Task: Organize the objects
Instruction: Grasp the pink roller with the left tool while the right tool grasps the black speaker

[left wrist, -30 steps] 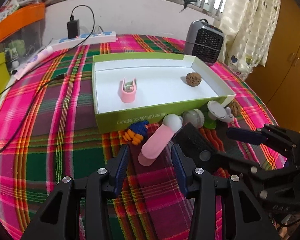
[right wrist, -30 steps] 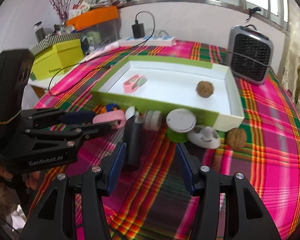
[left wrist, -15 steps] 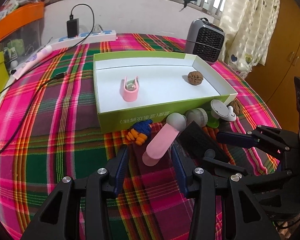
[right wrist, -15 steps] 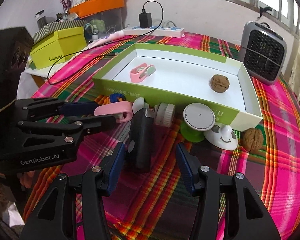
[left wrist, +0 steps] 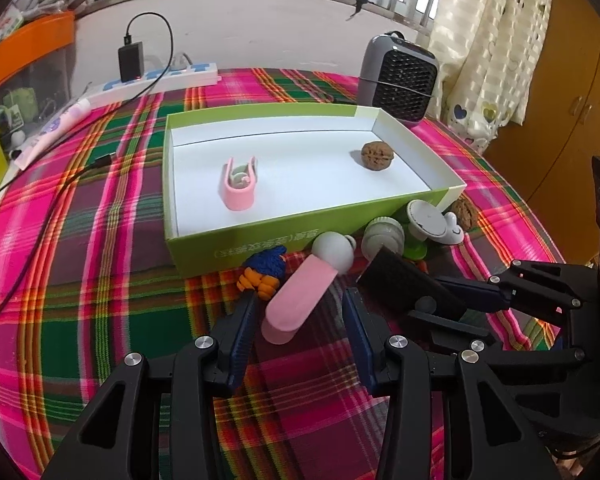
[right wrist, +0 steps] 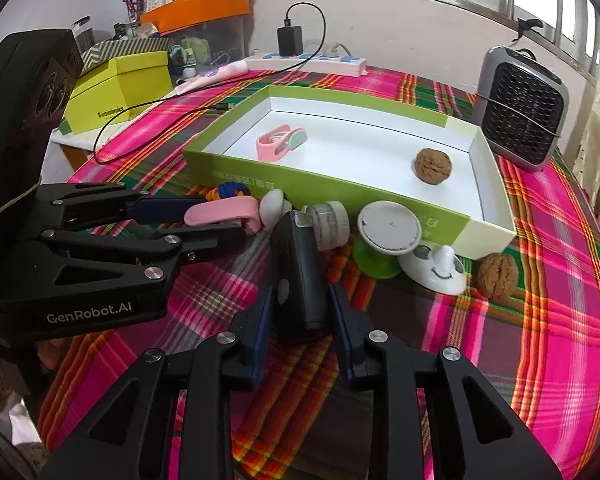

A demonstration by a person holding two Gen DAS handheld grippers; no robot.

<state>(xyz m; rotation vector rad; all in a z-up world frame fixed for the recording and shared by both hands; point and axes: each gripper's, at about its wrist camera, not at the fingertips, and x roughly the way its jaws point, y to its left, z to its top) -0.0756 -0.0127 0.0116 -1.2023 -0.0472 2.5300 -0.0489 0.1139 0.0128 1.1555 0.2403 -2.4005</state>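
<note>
The left gripper (left wrist: 298, 316) stood with jaws apart around the near end of the pink tube (left wrist: 300, 298); neither pad appeared to touch it, though the fisheye edge made that hard to confirm. The right gripper (right wrist: 300, 312) likewise straddled the black case (right wrist: 300, 268), jaws open and close on both flanks; no grip was yet evident.

Risks, as judged from here: the two tools converged on neighbouring items, and the left tool's fingers (right wrist: 204, 240) lay just beside the far end of the black case, so a simultaneous lift could bring them into collision; the pink tube lay diagonally across the left jaws, so closing could twist it or roll it out; its white cap (left wrist: 334, 250) rested near the knotted blue-and-orange toy (left wrist: 266, 270), just beyond the left pad, which could be dragged along.

The pink tube was smooth, rounded and glossy, likely slippery; the black case was matt, slab-sided and flat on the cloth. Ahead of both jaws stood the green box (left wrist: 236, 246), holding a pink clip (left wrist: 240, 184) and a walnut (left wrist: 377, 155); a second walnut (right wrist: 497, 276) remained outside.
</note>
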